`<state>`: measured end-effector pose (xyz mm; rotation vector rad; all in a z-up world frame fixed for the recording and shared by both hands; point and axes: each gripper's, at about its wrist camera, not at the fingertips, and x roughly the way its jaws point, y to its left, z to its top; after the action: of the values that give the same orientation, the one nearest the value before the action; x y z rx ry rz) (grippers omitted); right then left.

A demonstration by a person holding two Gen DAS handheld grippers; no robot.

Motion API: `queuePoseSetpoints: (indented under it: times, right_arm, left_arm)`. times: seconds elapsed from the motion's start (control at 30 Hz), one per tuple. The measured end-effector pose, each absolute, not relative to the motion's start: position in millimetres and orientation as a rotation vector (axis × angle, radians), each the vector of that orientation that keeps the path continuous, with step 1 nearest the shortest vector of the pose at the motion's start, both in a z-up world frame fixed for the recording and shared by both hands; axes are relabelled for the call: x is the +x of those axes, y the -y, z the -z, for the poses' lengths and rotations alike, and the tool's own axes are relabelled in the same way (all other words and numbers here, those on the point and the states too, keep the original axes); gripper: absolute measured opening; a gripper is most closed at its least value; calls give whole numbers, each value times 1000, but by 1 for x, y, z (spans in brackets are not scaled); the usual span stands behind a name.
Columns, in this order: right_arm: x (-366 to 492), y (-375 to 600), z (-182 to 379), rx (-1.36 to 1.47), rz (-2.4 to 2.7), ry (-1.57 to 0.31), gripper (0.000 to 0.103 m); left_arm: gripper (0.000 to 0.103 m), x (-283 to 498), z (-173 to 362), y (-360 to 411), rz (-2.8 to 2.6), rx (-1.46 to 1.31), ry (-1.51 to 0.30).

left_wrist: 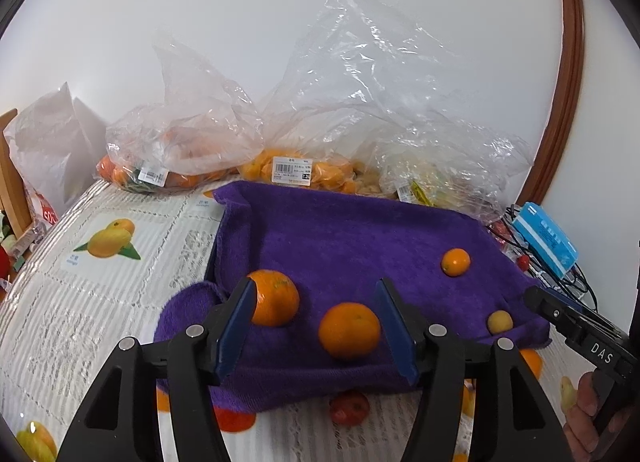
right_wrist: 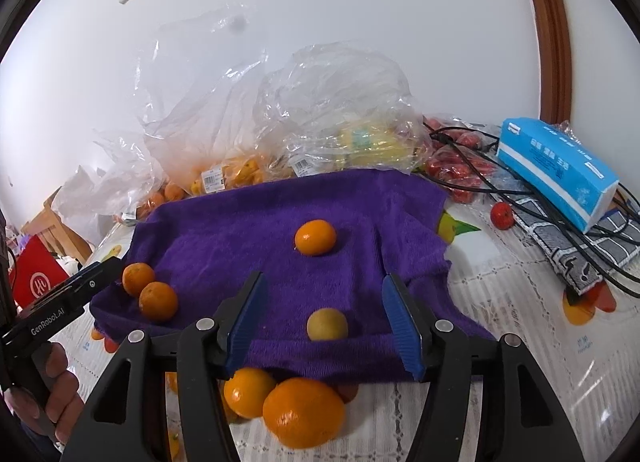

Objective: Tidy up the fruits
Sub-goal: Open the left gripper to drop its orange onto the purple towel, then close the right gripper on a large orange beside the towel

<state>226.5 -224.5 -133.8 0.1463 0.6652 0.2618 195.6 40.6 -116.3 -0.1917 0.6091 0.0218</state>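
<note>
While both grippers hang over the purple towel (left_wrist: 340,229), neither one has hold of anything. The left gripper (left_wrist: 316,326) has its blue pads spread apart, and an orange (left_wrist: 349,330) sits on the towel between them with a clear gap on each side. A second orange (left_wrist: 276,302) lies just beside the left pad, partly hidden behind it, so I can't tell if they touch. The right gripper (right_wrist: 324,322) is released too, with a small pale yellow fruit (right_wrist: 327,324) resting on the towel between its pads, touched by neither.

The towel is spread on a counter (right_wrist: 500,302) covered with a white lace-pattern cloth printed with fruit pictures. Further back on the towel, toward the wall, there's a lone small orange (right_wrist: 315,237). Off the towel's near edge, two more oranges (right_wrist: 280,402) sit touching each other on the counter, right under the right gripper's frame.

Along the counter's far edge by the wall there are crinkled clear plastic bags (left_wrist: 360,109) with fruit inside and price labels stuck on. Toward the far right corner sits a blue tissue pack (right_wrist: 560,169) on top of some black cables (right_wrist: 480,177), with a small red fruit (right_wrist: 502,215) near it. A hand (right_wrist: 60,386) holding the left gripper's handle shows at the right-wrist view's left edge.
</note>
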Motion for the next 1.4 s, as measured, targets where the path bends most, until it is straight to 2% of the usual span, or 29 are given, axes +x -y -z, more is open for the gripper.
queuePoseSetpoints:
  times: [0.13, 0.33, 0.57, 0.83, 0.87, 0.93, 1.17, 1.4]
  right_arm:
    - [217, 227, 132, 147, -285, -665, 66]
    - [199, 218, 135, 86, -301, -654, 73]
    - [180, 212, 136, 37, -321, -645, 73]
    - [180, 217, 148, 67, -317, -740, 73]
    - [182, 216, 151, 62, -316, -760, 73]
    - [185, 214, 156, 52, -299, -798, 63]
    - [192, 217, 165, 76, -278, -858, 45]
    - [194, 216, 166, 71, -278, -865, 45]
  left_arm:
    - [64, 186, 117, -37, -30, -179, -606]
    - [65, 170, 118, -38, -29, -194, -611]
    - [67, 158, 123, -39, -34, -210, -617]
    - [67, 152, 127, -48, -68, -244, -634]
    - [67, 152, 127, -48, -63, -252, -641]
    - [66, 152, 129, -50, -36, -268, -658]
    - [66, 150, 130, -40, -13, -219, -665]
    - [66, 154, 133, -35, 2, -195, -693]
